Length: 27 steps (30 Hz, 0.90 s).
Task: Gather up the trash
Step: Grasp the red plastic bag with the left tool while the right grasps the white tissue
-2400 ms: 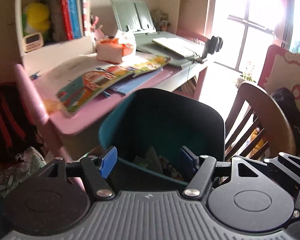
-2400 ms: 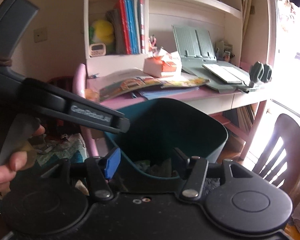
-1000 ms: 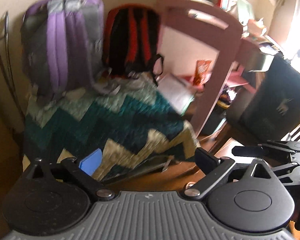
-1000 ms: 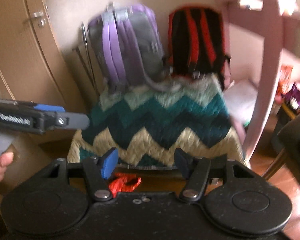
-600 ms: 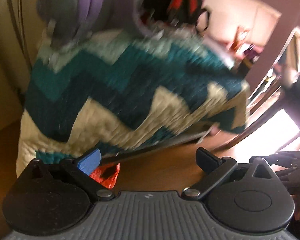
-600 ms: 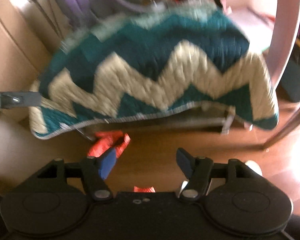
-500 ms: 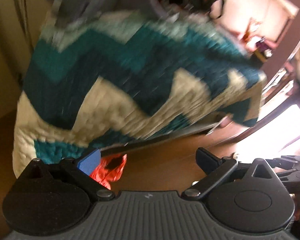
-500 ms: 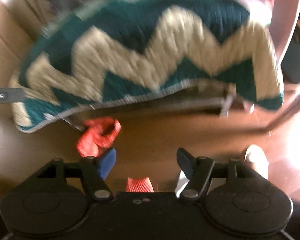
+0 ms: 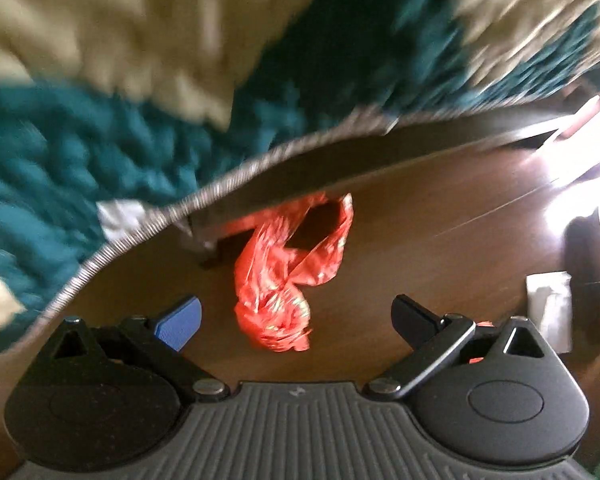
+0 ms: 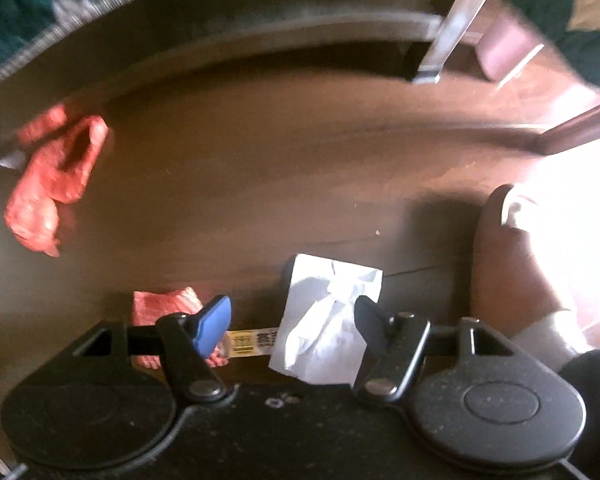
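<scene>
A crumpled red plastic bag (image 9: 290,276) lies on the brown wooden floor, partly under the edge of a blanket. My left gripper (image 9: 296,320) hangs open just above it, the bag's lower end between the fingertips without touching them. In the right wrist view the same red bag (image 10: 52,184) lies far left. A crumpled white tissue (image 10: 324,320) lies on the floor between the fingers of my right gripper (image 10: 292,322), which is open. A red wrapper (image 10: 168,310) with a yellow label lies beside the blue left pad.
A teal and cream zigzag blanket (image 9: 140,80) overhangs a low metal frame (image 9: 204,240) just beyond the red bag. A person's foot in a white slipper (image 10: 516,216) stands at the right. Bright sunlight washes out the floor on the right.
Both grippers have dropped from the backpacks and blanket down to the floor and tipped downward. The red bag now sits between the left fingers, the white tissue between the right ones.
</scene>
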Each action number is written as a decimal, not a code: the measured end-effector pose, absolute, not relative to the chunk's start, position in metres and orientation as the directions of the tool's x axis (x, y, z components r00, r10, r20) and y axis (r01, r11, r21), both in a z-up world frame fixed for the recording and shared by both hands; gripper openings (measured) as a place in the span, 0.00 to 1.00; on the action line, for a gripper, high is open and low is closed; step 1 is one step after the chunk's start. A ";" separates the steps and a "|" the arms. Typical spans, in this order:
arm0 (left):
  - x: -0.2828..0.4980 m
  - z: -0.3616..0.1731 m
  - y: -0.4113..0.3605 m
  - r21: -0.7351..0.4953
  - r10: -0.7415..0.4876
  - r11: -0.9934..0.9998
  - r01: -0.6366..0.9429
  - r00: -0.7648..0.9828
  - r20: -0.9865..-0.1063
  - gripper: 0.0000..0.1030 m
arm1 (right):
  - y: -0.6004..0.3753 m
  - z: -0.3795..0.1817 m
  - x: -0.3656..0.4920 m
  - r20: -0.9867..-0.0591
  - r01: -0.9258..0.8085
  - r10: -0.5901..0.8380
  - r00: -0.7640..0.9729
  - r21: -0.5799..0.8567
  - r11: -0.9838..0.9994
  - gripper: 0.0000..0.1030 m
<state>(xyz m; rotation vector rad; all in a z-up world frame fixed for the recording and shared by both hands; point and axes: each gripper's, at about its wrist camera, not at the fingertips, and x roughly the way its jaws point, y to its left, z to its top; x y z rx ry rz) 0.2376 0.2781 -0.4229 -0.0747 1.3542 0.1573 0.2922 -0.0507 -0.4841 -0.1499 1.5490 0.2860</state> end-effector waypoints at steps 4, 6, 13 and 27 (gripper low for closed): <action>0.236 -0.470 0.283 0.059 0.084 0.983 -0.176 0.137 -0.987 0.99 | -0.054 -0.520 0.291 -0.996 -0.271 0.073 -0.059 0.087 0.959 0.66; 0.237 -0.489 0.287 0.063 0.084 0.978 -0.198 0.102 -0.991 0.99 | -0.054 -0.537 0.292 -0.996 -0.269 0.042 -0.080 0.062 0.961 0.66; 0.242 -0.537 0.301 0.066 0.074 0.964 -0.256 0.023 -0.997 0.99 | -0.065 -0.575 0.303 -0.994 -0.225 0.008 -0.105 0.031 0.974 0.66; 0.254 -0.583 0.306 0.047 0.040 0.953 -0.299 -0.030 -0.999 0.82 | -0.046 -0.598 0.314 -0.993 -0.254 -0.038 -0.113 -0.009 0.967 0.64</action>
